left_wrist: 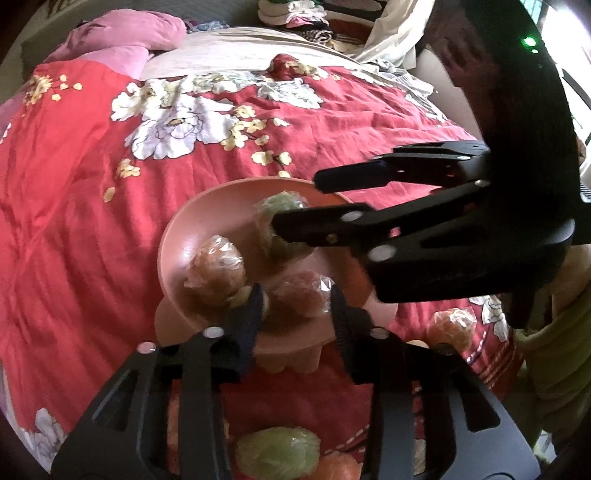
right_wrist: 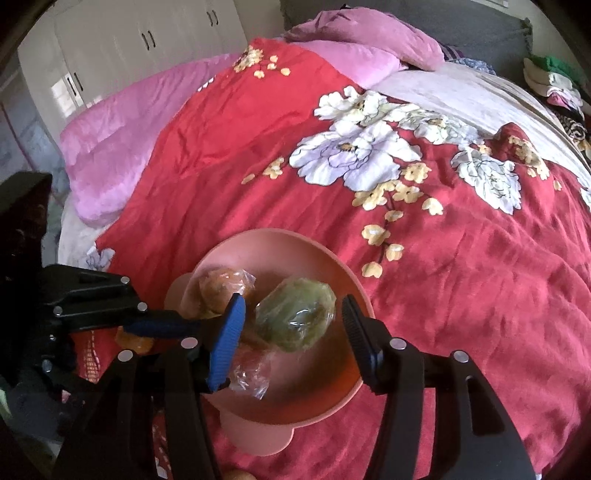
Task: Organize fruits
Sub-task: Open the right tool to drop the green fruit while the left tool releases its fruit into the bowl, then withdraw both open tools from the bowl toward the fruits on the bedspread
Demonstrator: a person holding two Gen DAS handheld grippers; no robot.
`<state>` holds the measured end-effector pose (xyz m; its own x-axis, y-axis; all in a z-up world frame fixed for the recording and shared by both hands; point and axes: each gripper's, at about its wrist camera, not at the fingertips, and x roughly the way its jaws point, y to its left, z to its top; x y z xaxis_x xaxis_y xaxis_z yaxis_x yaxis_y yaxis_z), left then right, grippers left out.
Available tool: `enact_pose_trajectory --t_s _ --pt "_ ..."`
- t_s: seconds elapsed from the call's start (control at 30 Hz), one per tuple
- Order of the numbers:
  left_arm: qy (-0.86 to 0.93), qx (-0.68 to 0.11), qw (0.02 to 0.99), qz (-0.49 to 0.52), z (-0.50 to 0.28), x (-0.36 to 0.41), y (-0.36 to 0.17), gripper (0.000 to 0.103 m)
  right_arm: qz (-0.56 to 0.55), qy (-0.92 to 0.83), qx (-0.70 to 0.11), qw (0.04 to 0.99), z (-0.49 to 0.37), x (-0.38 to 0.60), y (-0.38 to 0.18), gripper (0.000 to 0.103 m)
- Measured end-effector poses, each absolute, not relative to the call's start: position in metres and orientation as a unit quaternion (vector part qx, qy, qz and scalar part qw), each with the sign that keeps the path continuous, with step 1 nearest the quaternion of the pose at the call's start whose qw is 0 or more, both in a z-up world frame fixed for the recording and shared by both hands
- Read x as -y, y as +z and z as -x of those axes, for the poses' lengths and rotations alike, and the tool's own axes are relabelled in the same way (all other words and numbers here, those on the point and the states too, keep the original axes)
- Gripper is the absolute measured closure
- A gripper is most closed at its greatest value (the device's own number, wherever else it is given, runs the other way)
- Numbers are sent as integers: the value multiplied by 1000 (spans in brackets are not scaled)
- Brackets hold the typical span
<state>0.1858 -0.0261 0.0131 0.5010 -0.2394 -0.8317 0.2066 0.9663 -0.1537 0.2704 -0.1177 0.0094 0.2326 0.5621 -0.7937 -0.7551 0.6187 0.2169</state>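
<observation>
A pink bowl sits on the red flowered bedspread. It holds plastic-wrapped fruits: an orange one, a reddish one and a green one. My left gripper is open over the bowl's near side, its fingers either side of the reddish fruit. My right gripper is open over the bowl, the green fruit lying between its fingers. It also shows in the left wrist view.
More wrapped fruits lie on the bedspread outside the bowl: a green one, an orange one and another orange one. Pink pillows and piled clothes lie at the far side.
</observation>
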Motion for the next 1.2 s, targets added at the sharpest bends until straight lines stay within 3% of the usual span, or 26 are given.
enact_pose_trajectory --t_s 0.6,1.2 --pt "-99 -464 879 35 -176 12 24 51 71 442 -417 791 -257 138 45 23" --pt "-57 -435 895 79 -152 -9 43 14 55 447 -391 803 -237 154 67 10"
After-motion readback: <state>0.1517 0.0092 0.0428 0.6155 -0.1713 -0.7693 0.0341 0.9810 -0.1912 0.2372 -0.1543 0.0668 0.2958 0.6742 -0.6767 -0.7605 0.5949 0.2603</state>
